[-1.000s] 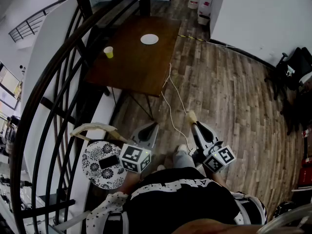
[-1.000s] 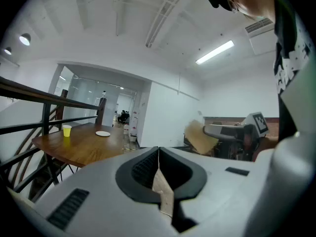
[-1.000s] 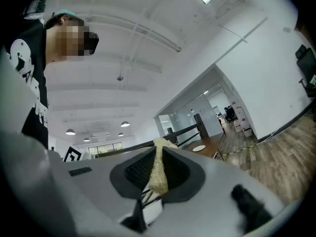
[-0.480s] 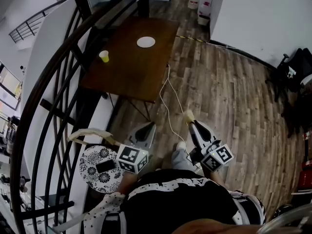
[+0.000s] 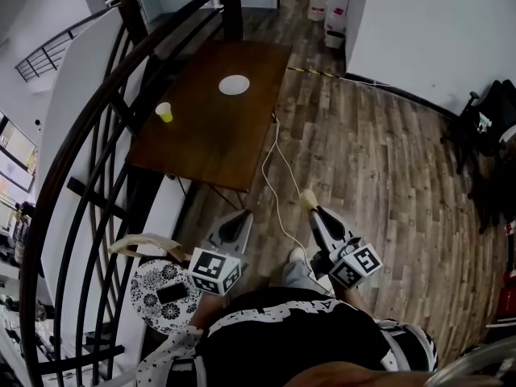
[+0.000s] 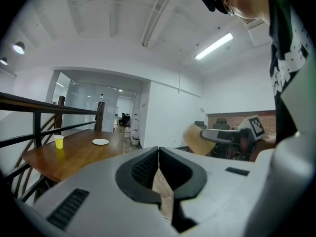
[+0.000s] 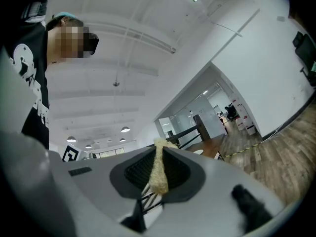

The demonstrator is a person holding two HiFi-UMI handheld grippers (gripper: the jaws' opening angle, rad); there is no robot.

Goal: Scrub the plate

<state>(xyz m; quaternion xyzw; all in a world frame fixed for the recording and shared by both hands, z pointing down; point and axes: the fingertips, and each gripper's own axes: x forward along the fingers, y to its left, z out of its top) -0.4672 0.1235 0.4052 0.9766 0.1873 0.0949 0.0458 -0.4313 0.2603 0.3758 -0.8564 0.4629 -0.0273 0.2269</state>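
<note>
A white plate (image 5: 234, 85) lies far ahead on a brown wooden table (image 5: 218, 143); the left gripper view shows the plate (image 6: 100, 141) small and distant. Both grippers hang low over the wood floor, close to my body and well short of the table. My left gripper (image 5: 243, 218) is shut, jaws meeting with nothing visibly held (image 6: 158, 154). My right gripper (image 5: 310, 208) is shut on a yellowish sponge (image 5: 307, 200), which stands pinched between its jaws (image 7: 159, 167). From the left gripper view that sponge (image 6: 199, 140) shows off to the right.
A yellow cup (image 5: 164, 112) stands on the table's left side. A white cable (image 5: 274, 184) runs across the floor from the table toward me. A dark curved railing (image 5: 97, 127) borders the left. A round patterned stool (image 5: 153, 309) with a dark phone sits at lower left.
The table, plate and cup have slid down and left in the head view, as the camera shifts. Both grippers stay shut, the sponge still in the right one.
</note>
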